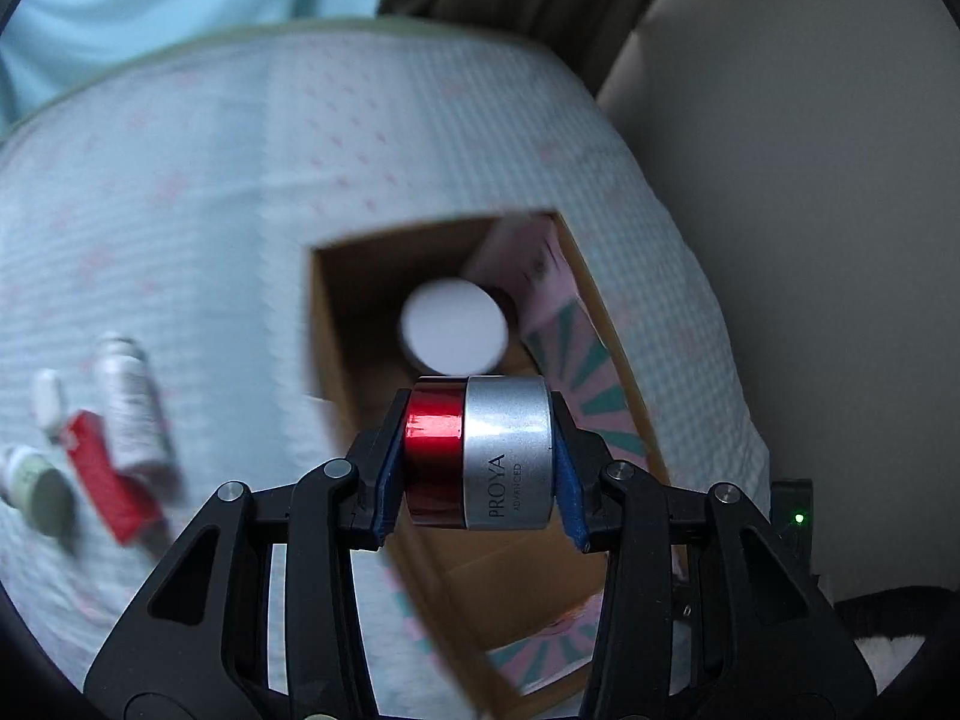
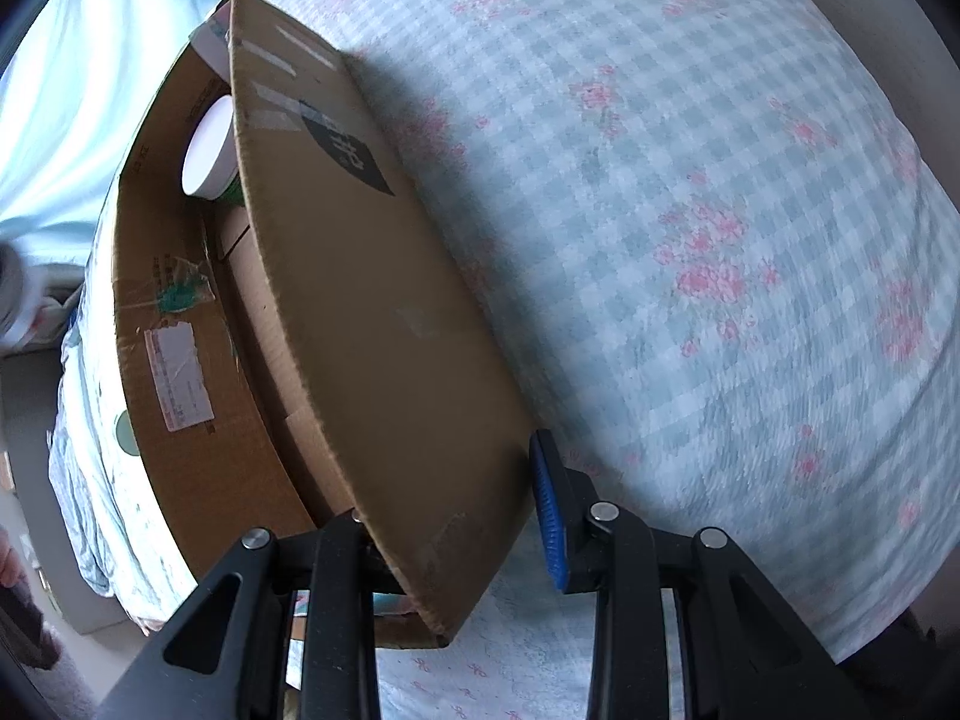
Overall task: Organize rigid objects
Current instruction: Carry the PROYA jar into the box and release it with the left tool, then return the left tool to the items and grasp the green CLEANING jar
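**Desk:** What's on your left feed, starting from the left edge?

**Me:** On the checked bedspread (image 1: 228,192) I see a small green-capped bottle (image 1: 37,487), a red tube (image 1: 103,483) and a white bottle (image 1: 133,405), lying close together (all blurred). Further right is the open cardboard box (image 1: 336,360), with a white-lidded jar (image 1: 454,325) inside it. My left gripper (image 1: 475,453) is clamped on the red-and-silver jar (image 1: 480,453), held sideways over the box opening.

**Desk:** And the right feed?

**Me:** The same box (image 2: 372,324) fills the left half, with the white-lidded jar (image 2: 209,147) at its far end. My right gripper (image 2: 456,534) straddles the box wall (image 2: 420,480), its tongs apart; the blue pad (image 2: 549,516) sits just outside the wall, though I can't tell whether it touches. The bedspread (image 2: 720,210) takes up the rest.
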Demonstrator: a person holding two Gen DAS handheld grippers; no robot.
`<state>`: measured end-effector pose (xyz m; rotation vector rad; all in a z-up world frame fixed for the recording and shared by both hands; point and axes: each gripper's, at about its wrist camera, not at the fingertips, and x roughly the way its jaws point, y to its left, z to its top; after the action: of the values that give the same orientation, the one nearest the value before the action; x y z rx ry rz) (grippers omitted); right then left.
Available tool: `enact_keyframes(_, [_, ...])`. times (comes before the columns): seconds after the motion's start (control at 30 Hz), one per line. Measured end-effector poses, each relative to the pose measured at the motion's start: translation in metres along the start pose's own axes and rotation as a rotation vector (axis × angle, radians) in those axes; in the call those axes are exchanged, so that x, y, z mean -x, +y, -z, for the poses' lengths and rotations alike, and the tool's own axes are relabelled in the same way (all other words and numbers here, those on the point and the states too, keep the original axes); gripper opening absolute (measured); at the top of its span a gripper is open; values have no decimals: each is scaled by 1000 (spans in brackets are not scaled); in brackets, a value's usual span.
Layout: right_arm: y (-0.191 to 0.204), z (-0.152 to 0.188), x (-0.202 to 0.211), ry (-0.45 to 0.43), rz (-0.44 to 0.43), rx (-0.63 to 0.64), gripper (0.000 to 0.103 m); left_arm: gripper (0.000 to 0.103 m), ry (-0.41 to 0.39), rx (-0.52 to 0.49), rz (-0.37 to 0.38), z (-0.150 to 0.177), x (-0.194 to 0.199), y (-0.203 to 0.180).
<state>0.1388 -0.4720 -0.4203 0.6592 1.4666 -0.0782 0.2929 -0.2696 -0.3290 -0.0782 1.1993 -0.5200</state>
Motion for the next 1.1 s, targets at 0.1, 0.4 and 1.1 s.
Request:
enact_keyframes(0.1, [4,-3,-3,6,-1,12,29,38,64,-12,-3,6,-36,-21])
enact_keyframes(0.4, [3,-10,-7,9,-23,27,29,38,149,-6,-49,9,-95,-37])
enact_keyframes(1.1, [-1,-6,-7,20,-35,61,29,103,133,7,-132,4,-48,-41])
